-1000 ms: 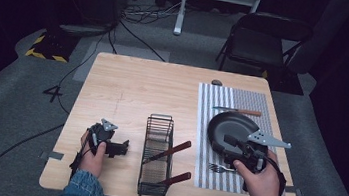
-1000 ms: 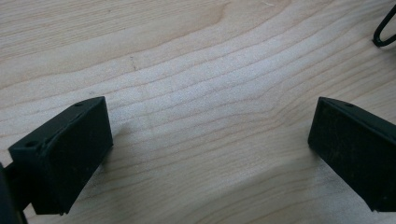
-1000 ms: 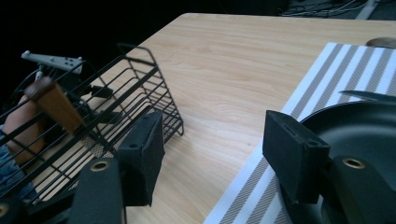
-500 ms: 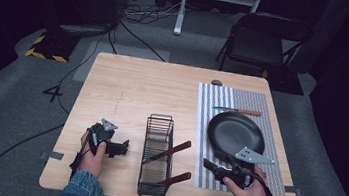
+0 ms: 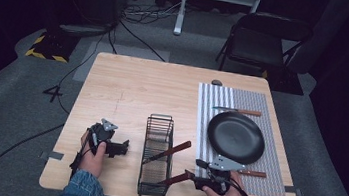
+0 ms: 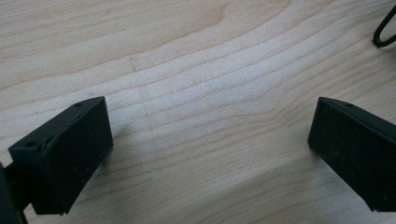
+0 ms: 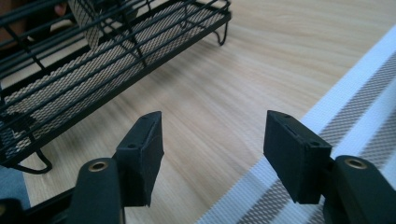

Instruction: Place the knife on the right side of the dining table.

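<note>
left gripper (image 5: 118, 147): black, grey plate | right gripper (image 5: 196, 180): black, brass rivets | sleeves (image 5: 81, 190): blue denim

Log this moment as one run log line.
left gripper: open, over bare table | right gripper: open, empty, between rack and striped mat | pan: on mat

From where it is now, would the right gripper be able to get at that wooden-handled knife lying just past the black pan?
Probably, but not straight away. The right gripper sits open at the table's near edge, and the pan lies between it and the knife. It would likely have to pass over or around the pan.
</note>
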Motion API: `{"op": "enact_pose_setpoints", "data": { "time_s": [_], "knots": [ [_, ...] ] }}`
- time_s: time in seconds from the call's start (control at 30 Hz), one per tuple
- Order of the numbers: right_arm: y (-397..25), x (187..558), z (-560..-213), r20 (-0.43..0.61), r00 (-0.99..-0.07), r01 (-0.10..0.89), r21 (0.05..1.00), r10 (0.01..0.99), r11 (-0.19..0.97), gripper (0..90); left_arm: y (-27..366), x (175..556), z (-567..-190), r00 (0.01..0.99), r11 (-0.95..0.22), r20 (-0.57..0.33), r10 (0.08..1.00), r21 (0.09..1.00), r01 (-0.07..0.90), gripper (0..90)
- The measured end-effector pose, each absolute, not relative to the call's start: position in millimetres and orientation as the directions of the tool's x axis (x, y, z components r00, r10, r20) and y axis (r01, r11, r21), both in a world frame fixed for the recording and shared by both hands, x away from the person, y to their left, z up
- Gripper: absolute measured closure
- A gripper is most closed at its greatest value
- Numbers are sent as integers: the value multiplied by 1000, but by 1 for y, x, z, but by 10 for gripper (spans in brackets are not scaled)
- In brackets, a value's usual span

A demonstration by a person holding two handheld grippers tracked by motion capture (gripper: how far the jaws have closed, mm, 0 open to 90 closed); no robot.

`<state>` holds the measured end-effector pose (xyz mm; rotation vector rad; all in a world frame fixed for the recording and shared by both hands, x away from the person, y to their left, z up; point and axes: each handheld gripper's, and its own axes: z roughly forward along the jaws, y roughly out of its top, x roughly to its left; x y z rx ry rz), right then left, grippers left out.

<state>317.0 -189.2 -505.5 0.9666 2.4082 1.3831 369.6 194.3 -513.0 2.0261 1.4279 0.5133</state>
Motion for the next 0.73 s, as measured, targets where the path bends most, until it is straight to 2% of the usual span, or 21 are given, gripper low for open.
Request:
{"op": "enact_pose_setpoints", "data": {
  "time_s": [0.1,0.3,0.4,0.43,0.47,0.5,0.73],
  "knots": [
    [-181,318,-510,124,-780,443,802,614,401,377,194,370,-513,346,-241,-28,938,667,705,0],
    [-178,319,-511,114,-783,446,788,612,425,365,194,370,-513,346,-241,-28,938,667,705,0],
    [-172,321,-512,47,-798,420,759,600,498,252,194,370,-513,346,-241,-28,938,667,705,0],
    [-168,319,-512,-9,-812,382,747,584,544,230,194,370,-513,346,-240,-28,938,667,705,0],
    [-168,319,-512,-9,-812,382,747,584,544,230,194,370,-513,346,-240,-28,938,667,705,0],
    [-163,319,-513,-23,-808,381,741,588,553,172,194,370,-513,346,-240,-28,938,667,705,0],
    [-162,319,-513,-22,-805,386,739,592,552,161,194,370,-513,346,-240,-28,938,667,705,0]
  ]
}}
